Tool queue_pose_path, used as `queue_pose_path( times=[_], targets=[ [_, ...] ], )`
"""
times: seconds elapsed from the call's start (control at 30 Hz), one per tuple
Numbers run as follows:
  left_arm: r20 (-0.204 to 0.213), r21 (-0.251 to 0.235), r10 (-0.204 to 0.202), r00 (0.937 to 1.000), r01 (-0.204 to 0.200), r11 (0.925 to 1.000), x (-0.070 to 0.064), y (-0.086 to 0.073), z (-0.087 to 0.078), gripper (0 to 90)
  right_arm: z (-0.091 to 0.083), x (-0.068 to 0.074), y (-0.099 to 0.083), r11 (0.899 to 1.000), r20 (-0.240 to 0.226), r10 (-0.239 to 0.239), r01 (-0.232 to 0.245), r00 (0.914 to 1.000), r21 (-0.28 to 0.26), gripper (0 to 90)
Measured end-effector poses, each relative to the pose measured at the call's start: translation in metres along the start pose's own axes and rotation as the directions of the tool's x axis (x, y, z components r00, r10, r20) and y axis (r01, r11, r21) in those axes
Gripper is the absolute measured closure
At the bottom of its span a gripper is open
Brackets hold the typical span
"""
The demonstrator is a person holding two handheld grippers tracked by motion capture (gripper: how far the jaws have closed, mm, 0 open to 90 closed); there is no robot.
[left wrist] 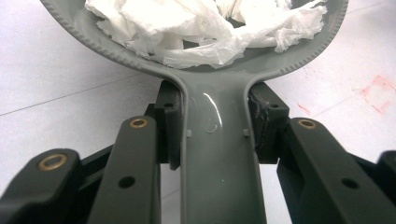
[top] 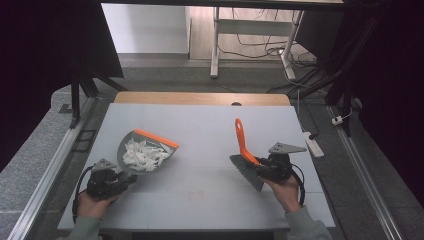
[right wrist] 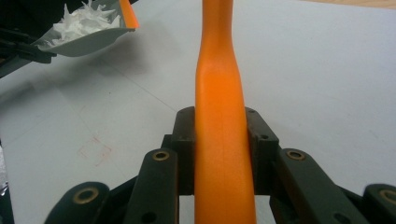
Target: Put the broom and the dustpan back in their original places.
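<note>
Left tool (top: 125,179) clenches the dustpan (top: 145,152) handle, keeping the paper scraps (top: 144,154) level — right tool (top: 260,166), at 3 o'clock, grips the brush (top: 245,150), bristles clear of the worktop (top: 200,130).

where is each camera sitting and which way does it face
High view: above the person's side, facing forward and down on the table; forearms and hands show.
Left gripper view: rides the left gripper, looking along the dustpan; jaws show.
Right gripper view: rides the right gripper, looking along the brush; jaws show.
All show the paper scraps.
</note>
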State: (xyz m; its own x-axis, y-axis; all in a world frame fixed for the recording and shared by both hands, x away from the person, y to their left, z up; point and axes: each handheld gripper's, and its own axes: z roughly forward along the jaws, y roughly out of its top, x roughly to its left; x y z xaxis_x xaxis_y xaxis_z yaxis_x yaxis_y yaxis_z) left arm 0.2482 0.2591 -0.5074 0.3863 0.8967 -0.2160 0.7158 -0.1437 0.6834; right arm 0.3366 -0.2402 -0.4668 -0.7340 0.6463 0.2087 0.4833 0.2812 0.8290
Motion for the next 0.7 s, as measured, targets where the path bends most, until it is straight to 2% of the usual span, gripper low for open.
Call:
queue_pose_path(
  times=[0.23, 0.37, 0.6, 0.7],
  targets=[
    [-0.027, -0.016, -0.043, 0.9987, 0.042, 0.9990, 0.000, 0.002, 0.005, 61.4, -0.006, -0.008, -0.002, 1.000, -0.017, 0.024, -0.023, 0.9996, 0.019, 69.7],
    [-0.040, -0.044, -0.078, 0.9962, 0.076, 0.9961, -0.002, 0.006, 0.011, 61.4, -0.007, -0.013, -0.003, 0.998, -0.021, 0.039, -0.038, 0.9990, 0.045, 69.7],
    [-0.069, -0.056, -0.143, 0.9873, 0.139, 0.9887, -0.006, 0.014, 0.027, 61.4, -0.005, -0.018, -0.005, 0.995, -0.011, 0.066, -0.065, 0.9978, 0.078, 69.7],
    [-0.092, -0.047, -0.152, 0.9840, 0.148, 0.9878, -0.006, 0.015, 0.032, 61.4, -0.005, -0.018, -0.005, 0.994, -0.012, 0.068, -0.067, 0.9976, 0.084, 69.7]
  ],
)
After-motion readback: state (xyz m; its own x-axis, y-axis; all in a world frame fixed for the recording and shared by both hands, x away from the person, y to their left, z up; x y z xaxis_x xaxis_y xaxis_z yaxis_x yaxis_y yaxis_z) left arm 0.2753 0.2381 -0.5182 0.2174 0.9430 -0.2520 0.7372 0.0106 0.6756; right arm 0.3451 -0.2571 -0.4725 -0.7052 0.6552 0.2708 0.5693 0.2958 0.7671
